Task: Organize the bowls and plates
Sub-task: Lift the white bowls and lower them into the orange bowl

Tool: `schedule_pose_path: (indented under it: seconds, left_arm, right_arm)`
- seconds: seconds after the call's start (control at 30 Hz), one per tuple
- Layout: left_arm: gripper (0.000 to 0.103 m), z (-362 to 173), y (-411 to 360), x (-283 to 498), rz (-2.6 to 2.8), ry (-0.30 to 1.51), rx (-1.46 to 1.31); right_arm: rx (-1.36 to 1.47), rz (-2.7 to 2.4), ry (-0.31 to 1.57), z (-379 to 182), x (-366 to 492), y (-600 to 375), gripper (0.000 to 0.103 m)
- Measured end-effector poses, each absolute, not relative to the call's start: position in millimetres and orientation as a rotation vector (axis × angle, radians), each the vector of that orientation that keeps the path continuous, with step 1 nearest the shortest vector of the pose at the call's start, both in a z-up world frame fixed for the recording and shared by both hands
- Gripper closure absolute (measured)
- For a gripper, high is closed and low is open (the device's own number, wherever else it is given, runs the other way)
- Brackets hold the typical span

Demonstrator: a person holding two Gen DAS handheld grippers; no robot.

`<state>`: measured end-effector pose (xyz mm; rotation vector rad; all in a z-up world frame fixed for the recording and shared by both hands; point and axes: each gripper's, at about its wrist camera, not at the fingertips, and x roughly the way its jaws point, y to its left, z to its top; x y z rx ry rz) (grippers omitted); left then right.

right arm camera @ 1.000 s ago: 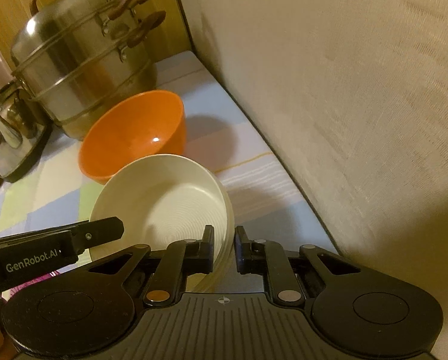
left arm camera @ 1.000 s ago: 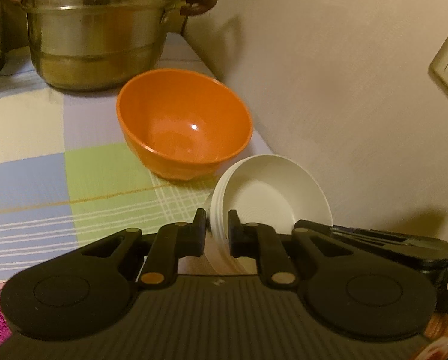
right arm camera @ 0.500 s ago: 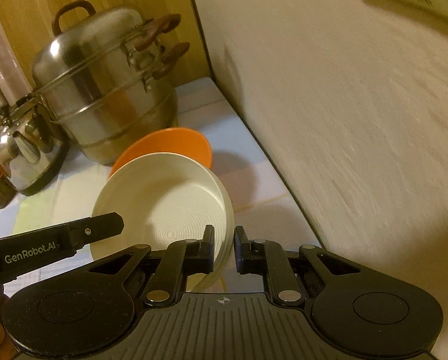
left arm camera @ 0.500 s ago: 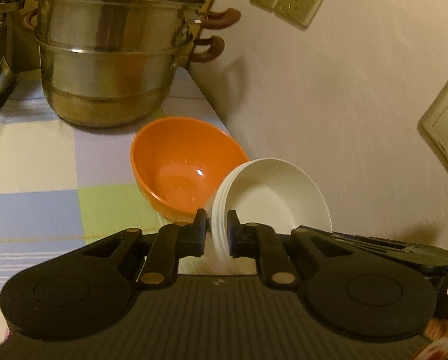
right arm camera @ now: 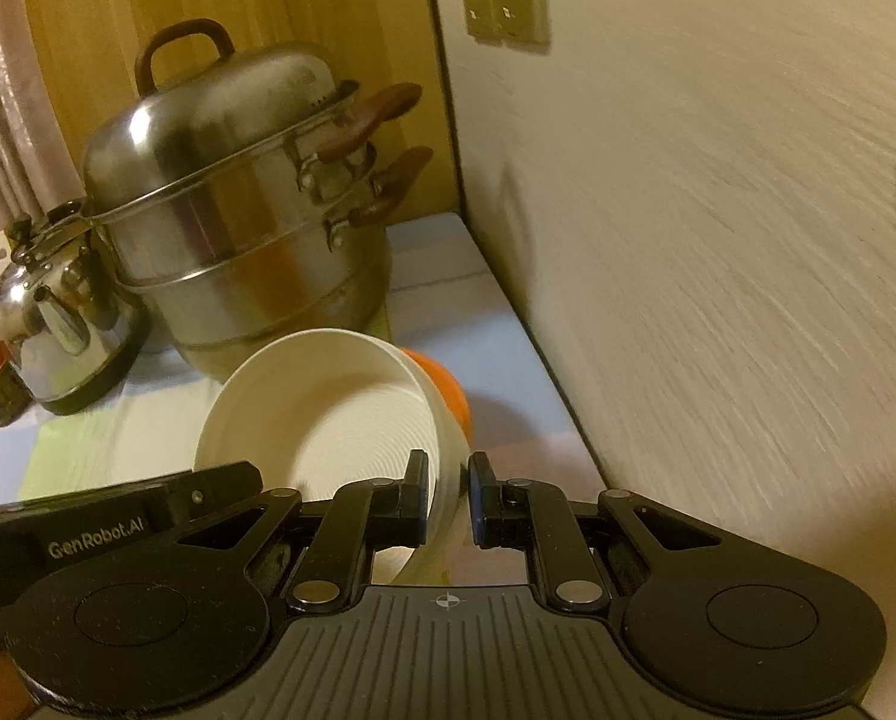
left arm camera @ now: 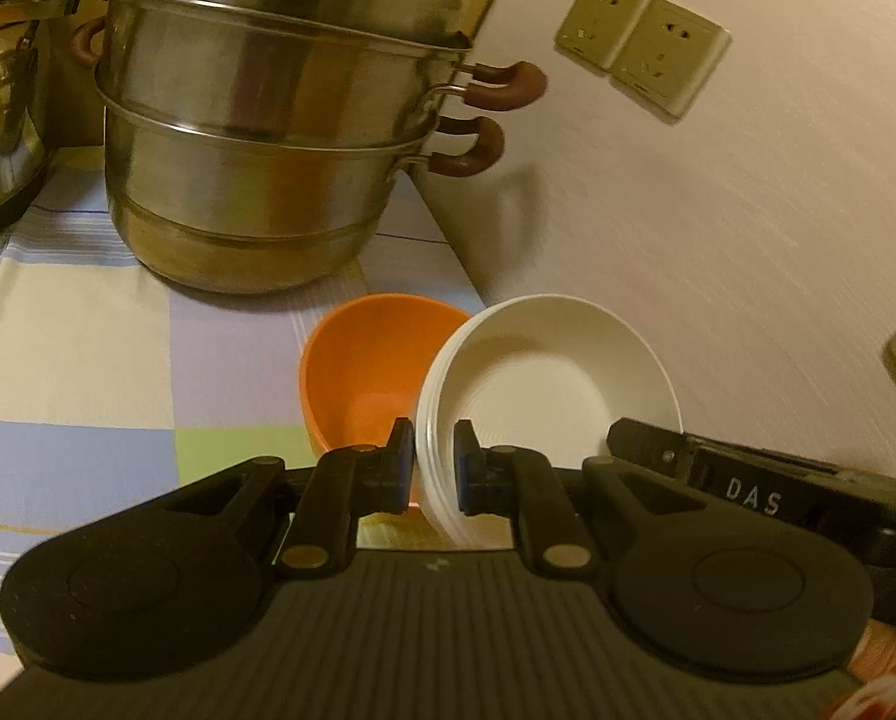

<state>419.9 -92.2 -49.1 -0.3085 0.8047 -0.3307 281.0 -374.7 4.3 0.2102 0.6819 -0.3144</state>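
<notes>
The left tool (left arm camera: 435,459) and the right tool (right arm camera: 448,495) are each clamped on opposite rims of a stack of white ribbed round plates (left arm camera: 544,384), held tilted above the worktop (left arm camera: 88,312) with its checked pastel cloth. Just beyond and partly behind the stack sits an orange plastic bowl (left arm camera: 364,372), resting on the cloth beside the cream wall (left arm camera: 718,228). A tiered stainless-steel steamer pot (left arm camera: 268,138) stands further back, a steel kettle (right arm camera: 58,324) beside it.
</notes>
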Motion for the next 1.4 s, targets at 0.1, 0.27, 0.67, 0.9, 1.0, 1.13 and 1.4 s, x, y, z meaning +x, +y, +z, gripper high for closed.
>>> schedule_pose_path:
  seconds: [0.1,0.27,0.67,0.9,1.0,1.13,1.4]
  left_arm:
    - [0.091,-52,-92,427,-0.322,0.805,-0.31]
    - [0.091,-58,-91,435,-0.314,0.796,-0.317]
    - [0.091,-76,-82,452,-0.261,0.811,-0.341]
    - [0.091,-85,-79,456,-0.243,0.83,-0.35]
    - [0.091,-87,-79,456,-0.242,0.835,-0.347]
    - [0.091,-88,-80,459,-0.243,0.837,-0.348]
    - [0.091,-90,-81,460,-0.242,0.835,-0.354]
  right_arm:
    - [0.193,-0.312,0.68,3,290,-376,0.09]
    - [0.183,-0.305,0.683,-2,301,-380,0.09]
    - [0.156,-0.278,0.691,-14,332,-382,0.09]
    - [0.147,-0.27,0.72,-29,342,-385,0.091]
    - [0.151,-0.269,0.729,-34,346,-387,0.092]
    - [0.157,-0.273,0.74,-39,350,-390,0.092]
    - [0.171,-0.278,0.755,-44,355,-392,0.092]
